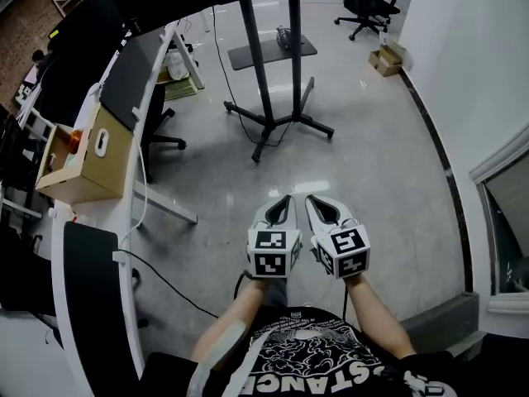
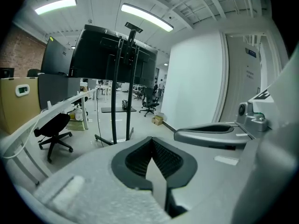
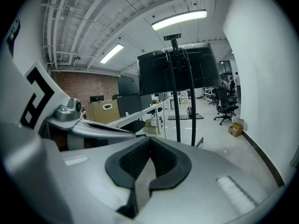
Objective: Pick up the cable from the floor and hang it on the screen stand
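The screen stand (image 1: 277,121) rises ahead of me on two black poles from a splayed floor base, with a small shelf (image 1: 273,52) behind it. A thin black cable (image 1: 235,106) hangs beside its poles down to the base. Another black cable (image 1: 169,281) lies on the grey floor, running from the desk toward my feet. My left gripper (image 1: 285,198) and right gripper (image 1: 312,198) are side by side at waist height, both shut and empty, pointing at the stand. The stand (image 2: 114,106) shows in the left gripper view beyond the shut gripper (image 2: 151,141), and again as the stand (image 3: 184,106) beyond the right gripper (image 3: 149,141).
A long white desk (image 1: 124,222) runs along the left with a cardboard box (image 1: 83,160), dark monitors and a black office chair (image 1: 157,131). A white wall (image 1: 471,73) bounds the right. A small carton (image 1: 385,60) and another chair (image 1: 364,7) stand far back.
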`<state>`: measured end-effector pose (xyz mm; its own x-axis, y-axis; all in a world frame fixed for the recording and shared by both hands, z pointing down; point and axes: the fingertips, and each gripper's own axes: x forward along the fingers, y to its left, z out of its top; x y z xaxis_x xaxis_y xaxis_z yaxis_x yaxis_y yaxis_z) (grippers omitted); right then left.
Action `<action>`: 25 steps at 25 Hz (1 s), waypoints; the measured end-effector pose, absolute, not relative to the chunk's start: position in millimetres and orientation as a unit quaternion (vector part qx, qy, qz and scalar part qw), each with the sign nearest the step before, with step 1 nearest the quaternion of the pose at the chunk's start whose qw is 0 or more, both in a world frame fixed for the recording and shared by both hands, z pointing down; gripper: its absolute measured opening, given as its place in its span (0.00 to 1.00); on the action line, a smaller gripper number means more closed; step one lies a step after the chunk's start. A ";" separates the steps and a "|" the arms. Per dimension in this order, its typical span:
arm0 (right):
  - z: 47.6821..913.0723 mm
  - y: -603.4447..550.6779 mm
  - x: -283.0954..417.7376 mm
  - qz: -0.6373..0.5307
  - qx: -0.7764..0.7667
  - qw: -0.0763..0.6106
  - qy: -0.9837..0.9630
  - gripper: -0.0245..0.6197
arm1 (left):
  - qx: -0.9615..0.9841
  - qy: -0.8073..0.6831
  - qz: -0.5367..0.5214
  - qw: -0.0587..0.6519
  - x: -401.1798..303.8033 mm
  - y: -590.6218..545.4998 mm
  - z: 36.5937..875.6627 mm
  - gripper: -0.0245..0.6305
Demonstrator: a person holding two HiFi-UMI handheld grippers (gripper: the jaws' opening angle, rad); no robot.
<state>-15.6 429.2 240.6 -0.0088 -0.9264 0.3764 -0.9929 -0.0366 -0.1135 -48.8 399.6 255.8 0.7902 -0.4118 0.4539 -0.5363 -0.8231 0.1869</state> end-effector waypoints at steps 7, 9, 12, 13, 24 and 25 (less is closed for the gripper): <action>258.3 355.6 9.2 0.195 0.683 0.124 -0.693 0.05 | 0.927 -0.256 0.213 0.175 -23.5 323.8 269.6 0.03; 265.4 335.0 12.4 0.192 0.676 0.146 -0.696 0.05 | 0.925 -0.256 0.215 0.181 -19.0 301.2 274.6 0.03; 274.4 302.1 20.7 0.191 0.671 0.169 -0.696 0.05 | 0.925 -0.255 0.214 0.183 -12.6 267.2 280.5 0.03; 280.4 291.7 22.3 0.195 0.667 0.175 -0.698 0.05 | 0.925 -0.255 0.215 0.184 -10.8 255.9 282.8 0.03; 318.6 187.1 34.2 0.198 0.630 0.249 -0.708 0.05 | 0.915 -0.262 0.232 0.203 -3.0 148.7 320.2 0.03; 321.7 181.5 34.0 0.197 0.626 0.257 -0.709 0.05 | 0.913 -0.264 0.233 0.206 -4.1 141.8 323.1 0.03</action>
<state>34.0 181.5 321.7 -0.0832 -0.7872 0.6111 -0.9896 0.1377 0.0426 -4.1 141.8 323.1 0.7524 -0.3856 0.5340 -0.5774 -0.7763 0.2530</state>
